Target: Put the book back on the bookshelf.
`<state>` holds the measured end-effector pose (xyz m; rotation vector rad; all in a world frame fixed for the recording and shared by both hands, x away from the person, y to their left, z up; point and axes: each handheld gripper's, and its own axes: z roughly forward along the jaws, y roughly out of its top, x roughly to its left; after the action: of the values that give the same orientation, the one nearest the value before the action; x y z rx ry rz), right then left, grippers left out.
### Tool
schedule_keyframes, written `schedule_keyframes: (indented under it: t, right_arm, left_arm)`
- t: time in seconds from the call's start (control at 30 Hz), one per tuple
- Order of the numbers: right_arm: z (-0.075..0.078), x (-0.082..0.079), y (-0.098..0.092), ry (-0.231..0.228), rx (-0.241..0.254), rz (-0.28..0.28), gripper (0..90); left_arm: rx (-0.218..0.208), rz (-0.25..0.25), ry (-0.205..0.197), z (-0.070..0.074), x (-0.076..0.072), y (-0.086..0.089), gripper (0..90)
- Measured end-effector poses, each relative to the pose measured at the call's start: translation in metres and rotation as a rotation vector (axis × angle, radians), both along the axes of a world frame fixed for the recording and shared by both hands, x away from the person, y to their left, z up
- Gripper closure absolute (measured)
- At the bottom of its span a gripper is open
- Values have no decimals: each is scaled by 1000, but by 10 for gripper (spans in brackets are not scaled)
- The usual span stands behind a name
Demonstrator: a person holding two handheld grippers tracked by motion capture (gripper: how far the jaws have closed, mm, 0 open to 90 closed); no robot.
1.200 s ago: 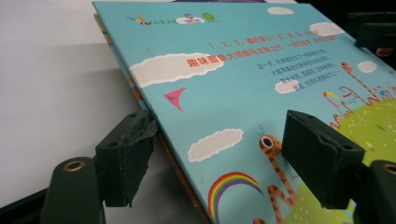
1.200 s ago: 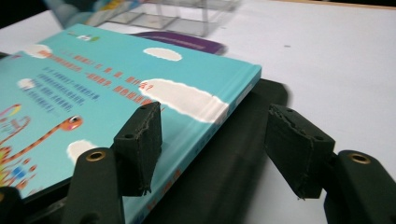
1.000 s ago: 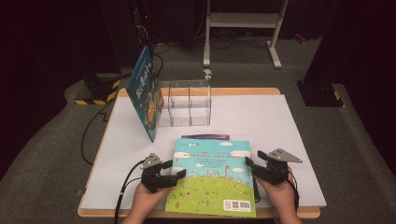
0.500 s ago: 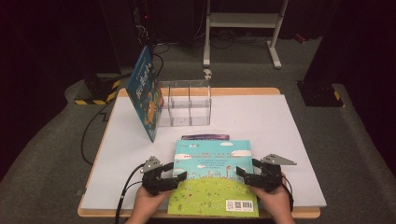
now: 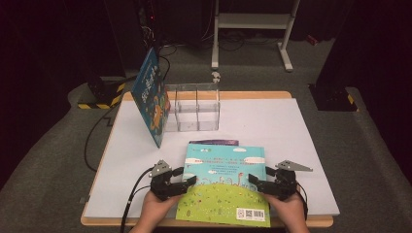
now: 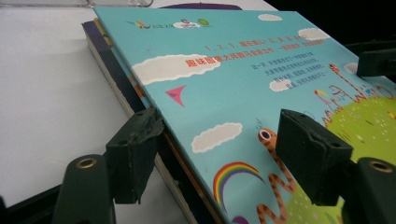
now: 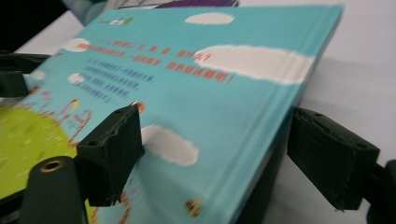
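A picture book (image 5: 224, 165) with a sky-blue and green cover tops a low stack at the table's front edge. A purple book (image 5: 214, 142) peeks out beneath it. My left gripper (image 5: 190, 180) is at the book's left edge. In the left gripper view the book (image 6: 233, 70) lies between the jaws of that gripper (image 6: 222, 149): one by the edge, one over the cover. They have just been closing and stand open. My right gripper (image 5: 253, 180) straddles the right edge. In its own view the right gripper (image 7: 219, 149) spans the book (image 7: 187, 70), its jaws just opened wider.
A blue book (image 5: 150, 97) stands upright, leaning against a clear plastic divider box (image 5: 194, 109) at the back left of the white table (image 5: 291, 136). A cable (image 5: 133, 194) trails from the left gripper over the front edge. A white stand (image 5: 252, 22) is on the floor behind.
My right gripper has shifted a little left, over the book's right edge. The left gripper has stayed at the left edge.
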<state>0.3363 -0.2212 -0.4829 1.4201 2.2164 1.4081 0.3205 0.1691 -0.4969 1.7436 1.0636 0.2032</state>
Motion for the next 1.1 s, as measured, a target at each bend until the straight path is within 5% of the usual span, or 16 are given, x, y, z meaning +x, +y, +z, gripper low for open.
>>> schedule_keyframes:
  t: [0.2,0.47,0.7,0.8,0.93,1.1]
  right_arm:
    - [6,6,1,11,-20,-4,191]
    - [8,48,-15,60,-16,-16,196]
    - [0,27,-21,37,16,1,179]
    - [-2,22,-19,63,39,13,180]
    - [3,22,-17,72,11,7,194]
    - [20,22,-14,-9,-12,-14,273]
  left_arm:
    - [3,2,20,-2,7,-6,315]
    - [18,-13,-4,4,40,-19,326]
    - [-81,-45,105,-5,42,-16,209]
    - [-77,-64,109,-4,42,-23,227]
    - [-51,-66,141,1,45,-24,231]
    - [-60,-35,75,12,43,-20,267]
